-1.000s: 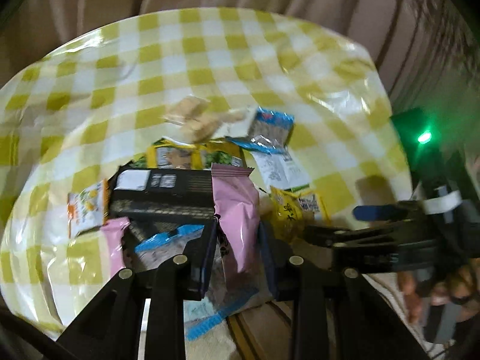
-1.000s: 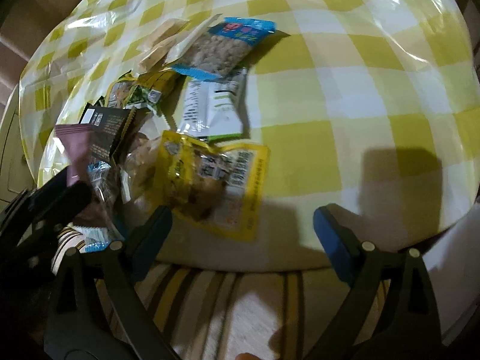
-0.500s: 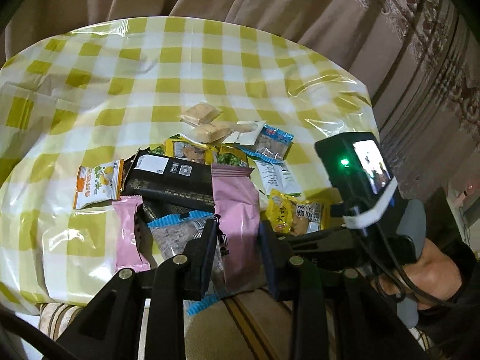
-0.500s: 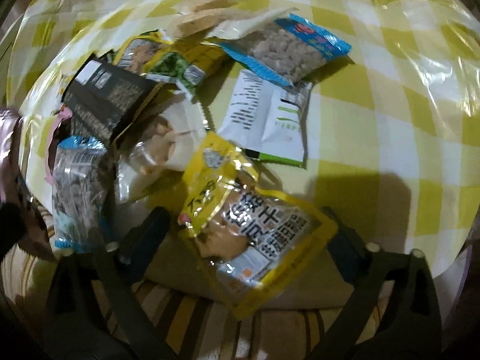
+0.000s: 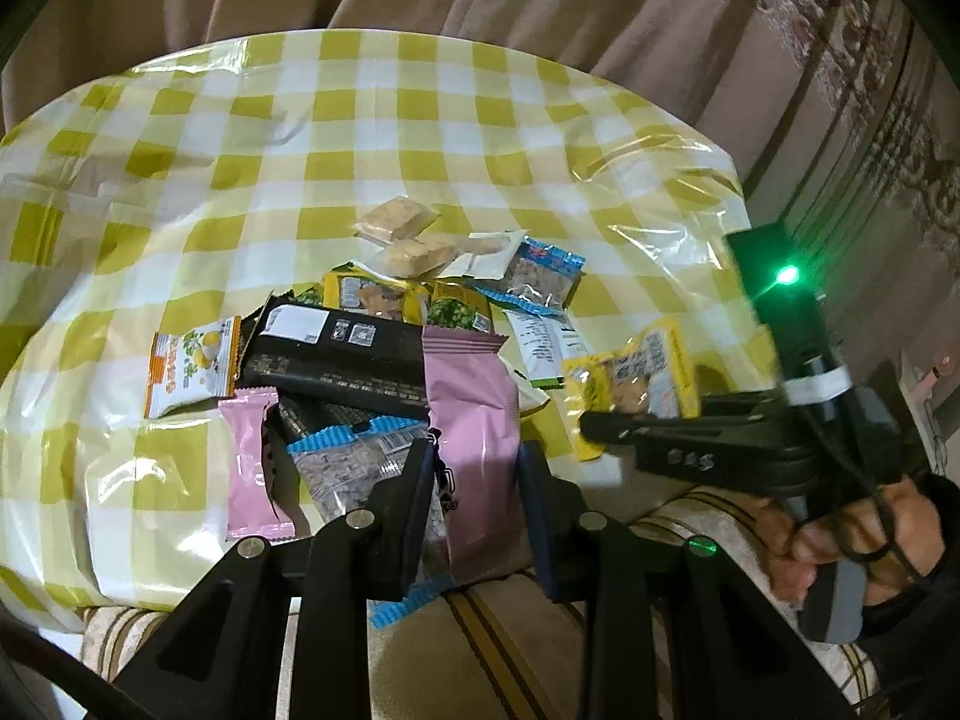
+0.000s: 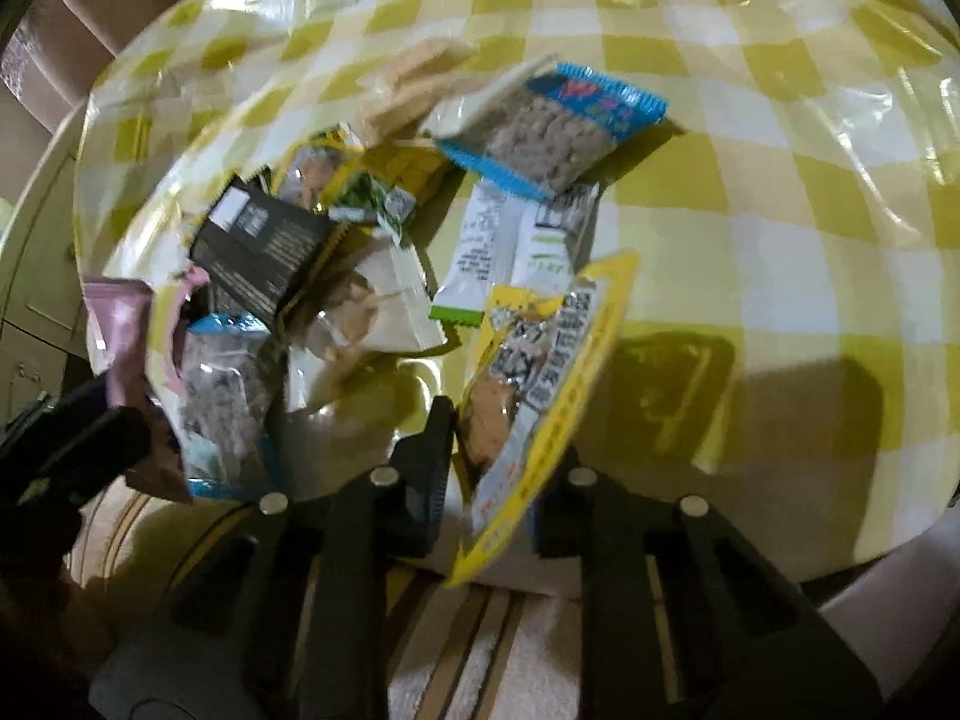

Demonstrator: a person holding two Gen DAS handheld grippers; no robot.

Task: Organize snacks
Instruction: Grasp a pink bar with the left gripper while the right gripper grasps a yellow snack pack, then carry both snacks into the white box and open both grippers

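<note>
Two grippers, each gripping one snack: from the left wrist, the left gripper (image 5: 474, 474) is clamped narrow on a large pink packet (image 5: 471, 414) lying at the near edge of the heap on the yellow-checked tablecloth (image 5: 360, 120), with a black packet (image 5: 336, 360) overlapping its left side and a small pink bar (image 5: 252, 468) further left. From the right wrist, the right gripper (image 6: 492, 468) has closed fully on a yellow packet (image 6: 534, 372), held tilted and lifted off the table's near edge; a blue-edged packet (image 6: 552, 126) and a white-green packet (image 6: 522, 252) lie just beyond it, flat on the cloth.
</note>
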